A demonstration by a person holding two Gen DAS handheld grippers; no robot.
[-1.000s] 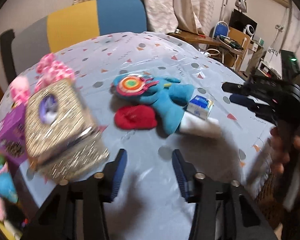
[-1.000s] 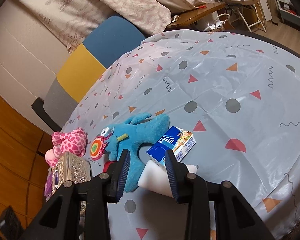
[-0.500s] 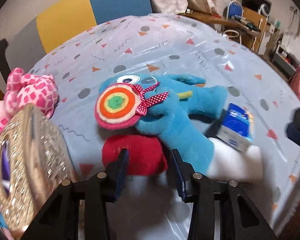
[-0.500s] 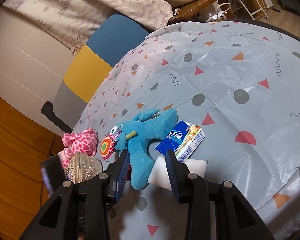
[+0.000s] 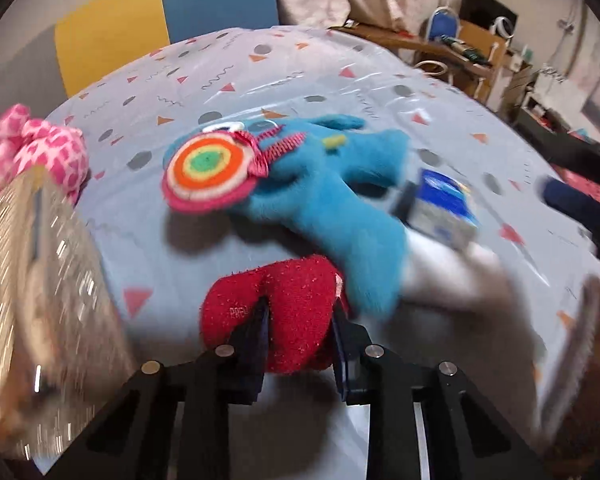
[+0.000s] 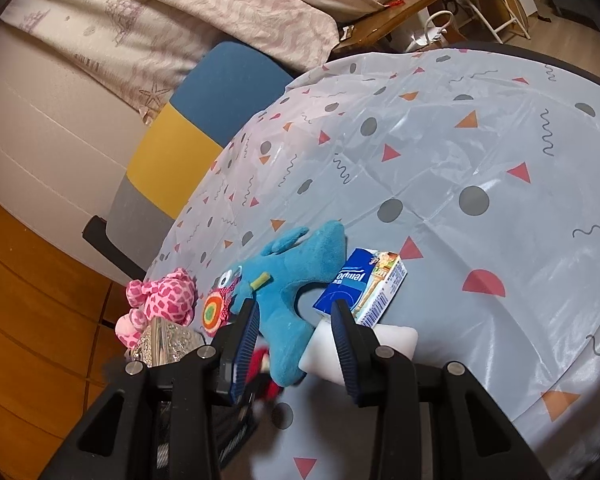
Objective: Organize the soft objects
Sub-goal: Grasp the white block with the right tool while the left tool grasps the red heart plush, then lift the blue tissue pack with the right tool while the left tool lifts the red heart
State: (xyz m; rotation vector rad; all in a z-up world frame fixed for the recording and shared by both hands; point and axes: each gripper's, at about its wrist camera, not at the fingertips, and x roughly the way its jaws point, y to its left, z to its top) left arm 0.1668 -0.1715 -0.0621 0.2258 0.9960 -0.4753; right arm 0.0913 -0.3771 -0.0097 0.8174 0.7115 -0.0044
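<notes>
Left gripper [image 5: 298, 322] pinched red sock [image 5: 288, 312], right gripper [image 6: 294, 334] spread over blue plush [image 6: 296, 276], beside "tempo" tissue pack [image 6: 364, 284].

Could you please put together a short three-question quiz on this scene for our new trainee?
1. True or false: the left claw has its fingers on either side of the red sock.
2. Which item leans on the white block: the blue plush, the tissue pack, or the pink plush?
3. Is the right claw holding anything?

Key: 1 true; 2 the tissue pack; 3 no, it is open above the table.
</notes>
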